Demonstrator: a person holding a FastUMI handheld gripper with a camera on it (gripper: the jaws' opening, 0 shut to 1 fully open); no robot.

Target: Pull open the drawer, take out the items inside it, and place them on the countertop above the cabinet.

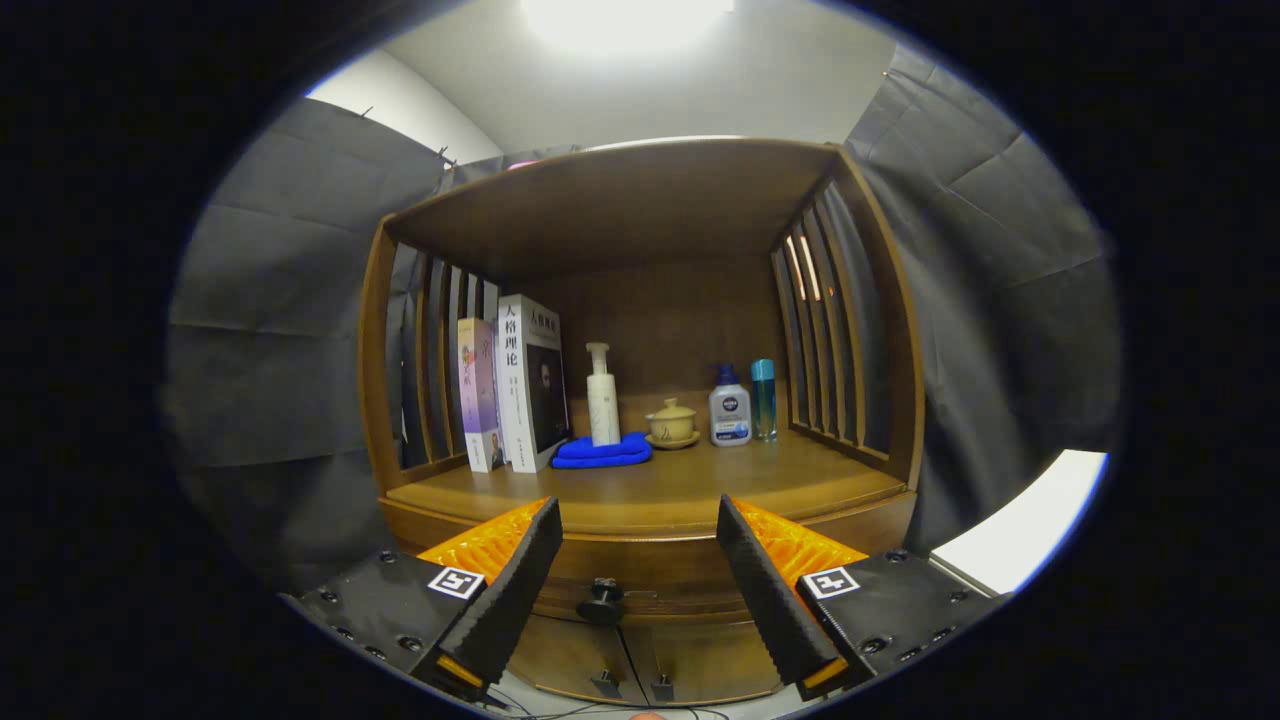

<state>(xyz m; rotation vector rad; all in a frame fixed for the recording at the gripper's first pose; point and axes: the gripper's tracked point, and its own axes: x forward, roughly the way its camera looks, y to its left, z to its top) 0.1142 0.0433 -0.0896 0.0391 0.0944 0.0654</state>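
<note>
In the gripper view, the gripper is spread wide, its 2 fingers well apart and holding nothing. Neither finger touches the cabinet. Between them, a little beyond the tips, sits the drawer, closed, with 1 dark round knob on its front, closer to the left finger than to the right. Below the drawer are 2 small dark handles side by side on the lower doors, and a thin dark cord hangs down from the knob past them.

Above the drawer is the countertop, a wooden shelf inside an open niche with slatted sides on the left and right. On it, counted from the left: 2 books standing upright against the left slats, touching each other; 1 folded blue cloth lying flat just beside the books; 1 tall white pump bottle standing upright at the back of the cloth; 1 small lidded cup on a saucer just right of the cloth; 1 squat white bottle with a blue cap; and 1 slim blue bottle right beside it, near the right slats. The front part of the countertop is bare wood. The drawer's contents are hidden.
</note>
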